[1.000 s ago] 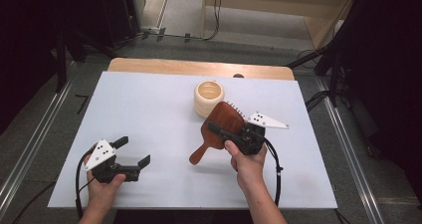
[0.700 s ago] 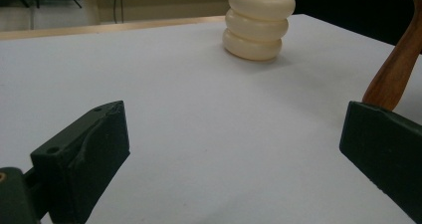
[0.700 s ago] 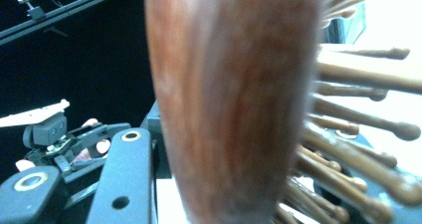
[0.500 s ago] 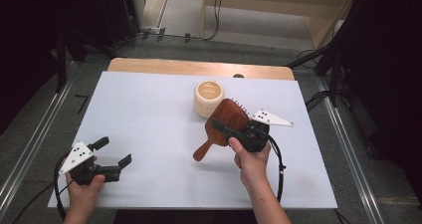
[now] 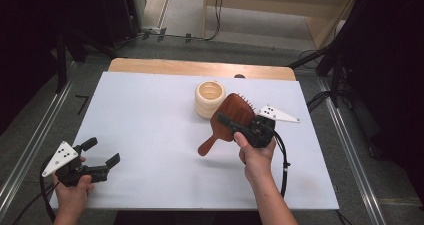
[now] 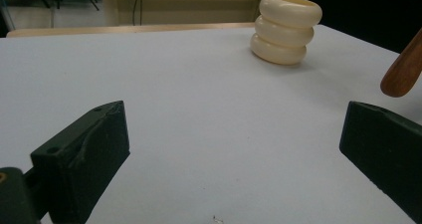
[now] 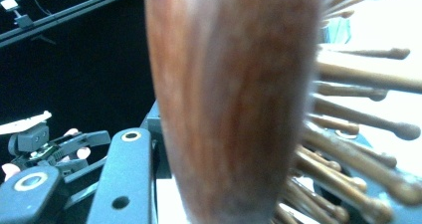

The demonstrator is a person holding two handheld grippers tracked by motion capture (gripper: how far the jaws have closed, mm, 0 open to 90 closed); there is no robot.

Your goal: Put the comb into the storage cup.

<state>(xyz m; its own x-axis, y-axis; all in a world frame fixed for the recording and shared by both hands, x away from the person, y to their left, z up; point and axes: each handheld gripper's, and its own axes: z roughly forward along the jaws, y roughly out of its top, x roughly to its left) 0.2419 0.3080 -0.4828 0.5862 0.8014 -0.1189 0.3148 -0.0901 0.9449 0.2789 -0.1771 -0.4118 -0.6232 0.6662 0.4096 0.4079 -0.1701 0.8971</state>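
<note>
The right gripper (image 5: 235,127) is clamped on a wooden hairbrush (image 5: 231,119), its jaws pinching the oval head. The brush hangs clear of the white table (image 5: 150,115), tilted, with the handle (image 5: 206,146) pointing down toward the person and the bristles facing away, toward the far right. In the right gripper view the dark back of the brush (image 7: 234,99) sits close between the jaws, and the wooden pins (image 7: 358,129) fan out on the far side.

Just beside the raised brush, toward the far edge, stands a cream ribbed cup (image 5: 210,99) — upright, open at the top, and apparently with nothing in it. The brush head overlaps the cup's right side in the high view, but whether the two touch I cannot tell.

The left gripper (image 5: 100,155) rests low near the front left corner, well apart from both things. Its jaws are spread wide with nothing between them; the left gripper view looks across bare table to the cup (image 6: 286,29), with the handle tip (image 6: 404,67) at the right edge.

As I read it, the pickup is done — the brush is firmly held and off the surface. What seems left is to turn it handle-down over the cup, lower it in and let go. The tilt suggests that turn is only partly made, and the handle is not yet over the opening.
</note>
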